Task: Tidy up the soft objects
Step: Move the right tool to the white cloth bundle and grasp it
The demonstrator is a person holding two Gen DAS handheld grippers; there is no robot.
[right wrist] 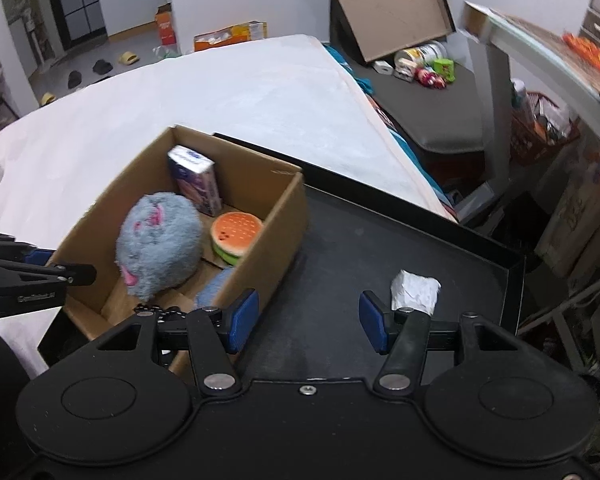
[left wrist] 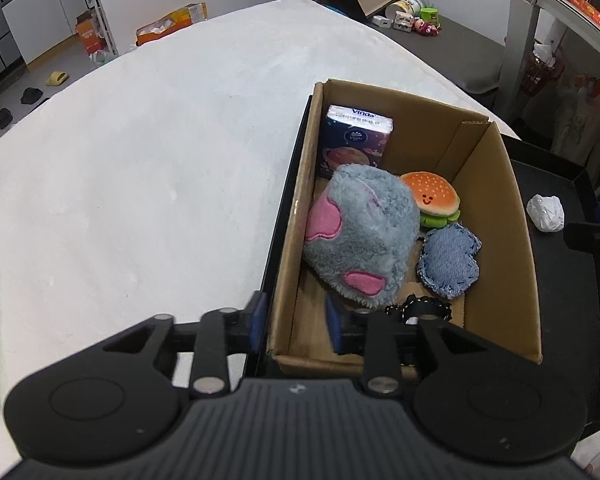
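My right tool (right wrist: 308, 322) gapes empty near the crumpled white wad (right wrist: 415, 287), my next grab for the cardboard box (right wrist: 276, 216); left tool (left wrist: 296, 324) straddles the box wall, parted.

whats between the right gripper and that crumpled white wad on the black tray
Nothing: in the right wrist view only bare black tray lies between the open right gripper and the crumpled white wad, which sits just beyond its right finger.

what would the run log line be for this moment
left gripper: open, astride cardboard box wall | right gripper: open, empty | box: grey plush toy, burger plush, denim pouch | black tray: crumpled white paper
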